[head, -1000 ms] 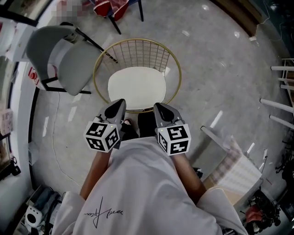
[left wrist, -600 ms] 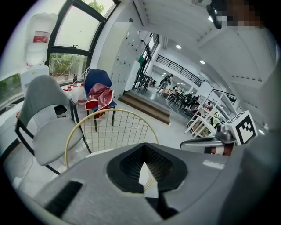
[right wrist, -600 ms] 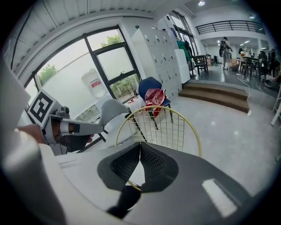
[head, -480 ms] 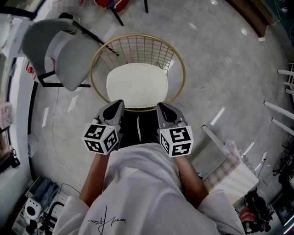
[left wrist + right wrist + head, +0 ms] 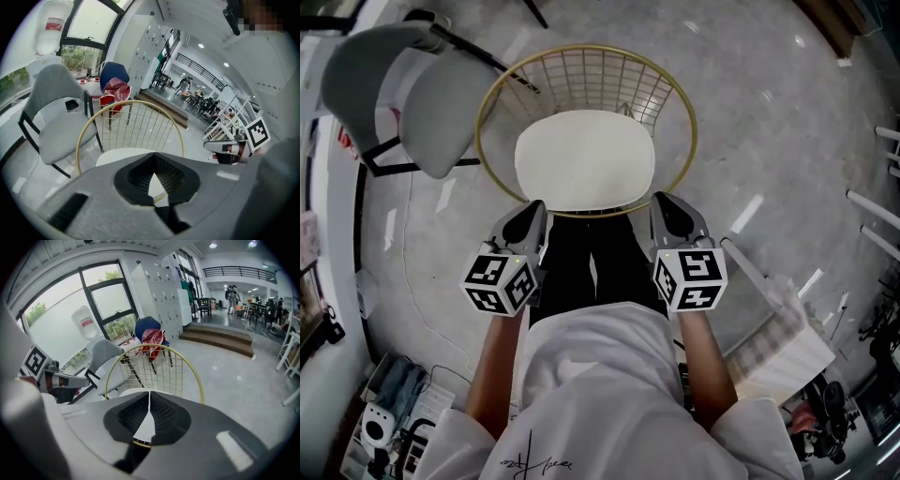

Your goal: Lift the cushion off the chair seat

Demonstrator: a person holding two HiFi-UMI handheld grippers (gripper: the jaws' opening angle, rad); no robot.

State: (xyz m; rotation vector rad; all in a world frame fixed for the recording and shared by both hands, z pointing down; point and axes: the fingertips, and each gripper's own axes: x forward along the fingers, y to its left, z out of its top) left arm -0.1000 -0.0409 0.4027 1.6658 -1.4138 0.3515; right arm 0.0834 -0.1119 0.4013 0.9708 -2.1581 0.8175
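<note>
Two grippers are hovering at the near edge of a gold wire chair, one at each front corner. The left gripper is pointing forward and down toward the front rim. Its jaws are standing closed tip to tip with nothing between them, and the left gripper view shows the pads meeting. The right gripper is sitting about level with it on the other side. Its jaws are likewise pressed together and empty, with only a hairline seam showing in the right gripper view.

The cushion, a pale rounded pad, is lying flat on the chair seat, in front of the wire basket back and ahead of both sets of jaws. Neither gripper is holding it.

The person's dark-trousered legs are standing between the two grippers, just short of the rim. A grey chair is standing just beside the wire chair, on the left gripper's side. The floor is showing polished grey.
</note>
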